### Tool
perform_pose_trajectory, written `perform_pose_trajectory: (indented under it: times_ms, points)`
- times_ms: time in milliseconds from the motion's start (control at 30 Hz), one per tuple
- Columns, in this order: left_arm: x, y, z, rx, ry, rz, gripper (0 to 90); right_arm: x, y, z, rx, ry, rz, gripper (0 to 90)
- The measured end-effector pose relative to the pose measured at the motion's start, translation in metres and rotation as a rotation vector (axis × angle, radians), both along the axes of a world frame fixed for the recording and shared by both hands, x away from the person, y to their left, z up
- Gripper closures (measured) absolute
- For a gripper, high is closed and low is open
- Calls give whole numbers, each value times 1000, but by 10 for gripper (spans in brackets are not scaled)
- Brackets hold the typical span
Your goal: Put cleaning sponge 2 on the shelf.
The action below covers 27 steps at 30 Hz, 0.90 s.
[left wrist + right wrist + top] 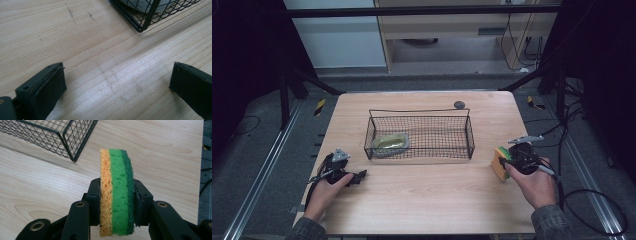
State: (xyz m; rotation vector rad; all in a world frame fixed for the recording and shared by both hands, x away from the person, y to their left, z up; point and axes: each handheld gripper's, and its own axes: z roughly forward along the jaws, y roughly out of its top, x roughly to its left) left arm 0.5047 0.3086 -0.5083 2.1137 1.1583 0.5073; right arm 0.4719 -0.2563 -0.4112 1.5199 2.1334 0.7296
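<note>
A light wooden table (pixel 422 200) carries a black wire basket (pixel 420 134) near its middle. A small dark round disc (pixel 459 104) lies just behind the basket, near the far edge. A sponge (pixel 500 162) stands on edge toward the right side.

You have a black wire basket (pixel 419 134) standing mid-bench (pixel 422 205), with a shallow grey dish (pixel 390 144) of yellowish stuff in its left end, and a small dark round knob (pixel 459 104) just behind it
</note>
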Motion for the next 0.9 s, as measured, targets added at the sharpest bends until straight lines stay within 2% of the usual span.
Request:
perform_pose_trajectory:
  times_ms: [233,567,700,767,833,900]
  points:
    - [0,0,0,0,0,0,0,3,9,20,-14,-32,18,648]
    - [0,0,0,0,0,0,0,13,20,41,-23,-33,37,649]
    - [0,0,0,0,0,-1,0,16,28,59,-36,-50,44,650]
    - [0,0,0,0,0,-1,0,17,29,63,-35,-49,46,650]
    - [0,0,0,0,0,0,0,19,36,75,-52,-65,55,650]
    - [0,0,0,0,0,-1,0,20,38,78,-56,-70,57,650]
